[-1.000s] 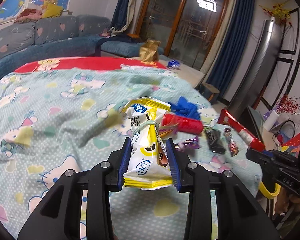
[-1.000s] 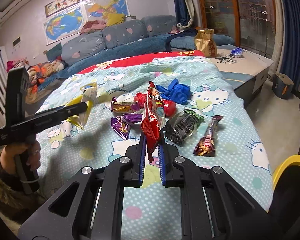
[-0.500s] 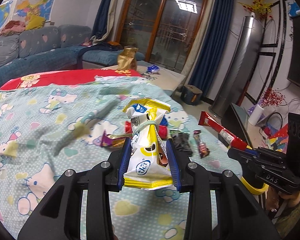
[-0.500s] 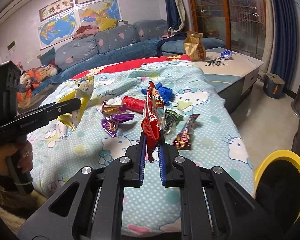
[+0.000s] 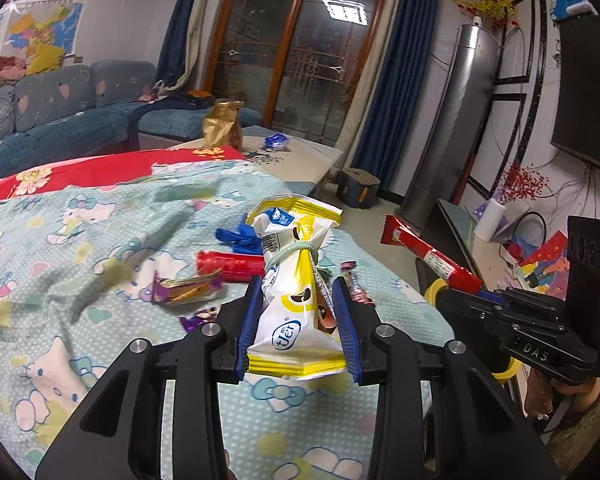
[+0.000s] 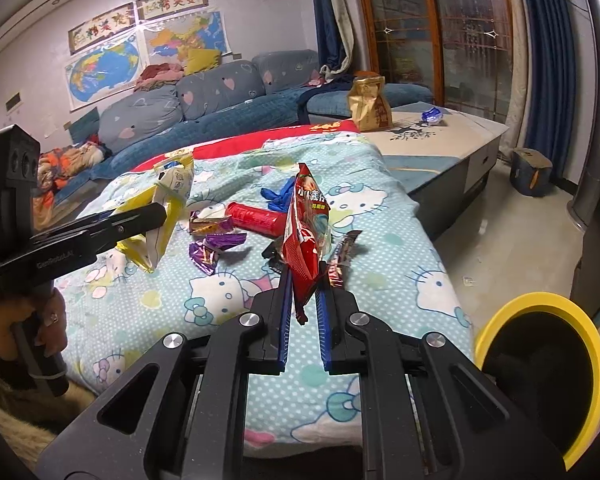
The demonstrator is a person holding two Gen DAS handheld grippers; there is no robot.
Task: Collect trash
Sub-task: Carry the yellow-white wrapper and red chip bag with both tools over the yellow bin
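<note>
My left gripper (image 5: 296, 292) is shut on a yellow and white snack bag (image 5: 296, 304) tied with a band, held above the bed; it also shows in the right wrist view (image 6: 160, 216). My right gripper (image 6: 303, 276) is shut on a red snack packet (image 6: 306, 228), also seen in the left wrist view (image 5: 428, 256). A yellow-rimmed black bin (image 6: 540, 364) stands on the floor at the lower right. On the bed lie a red tube (image 6: 256, 218), purple wrappers (image 6: 212, 246), a blue glove (image 6: 280, 196) and dark wrappers (image 6: 344, 252).
The bed has a Hello Kitty cover (image 6: 220, 288) and ends at the right above a tiled floor (image 6: 520, 240). A low table (image 6: 440, 136) with a gold bag (image 6: 370, 104) stands behind. A sofa (image 6: 220, 100) lines the far wall. A TV stand (image 5: 480, 248) is at the right.
Both grippers have drawn back from the bed and swung right toward its edge, still holding their packets. The yellow-rimmed bin has come further into the right wrist view.
</note>
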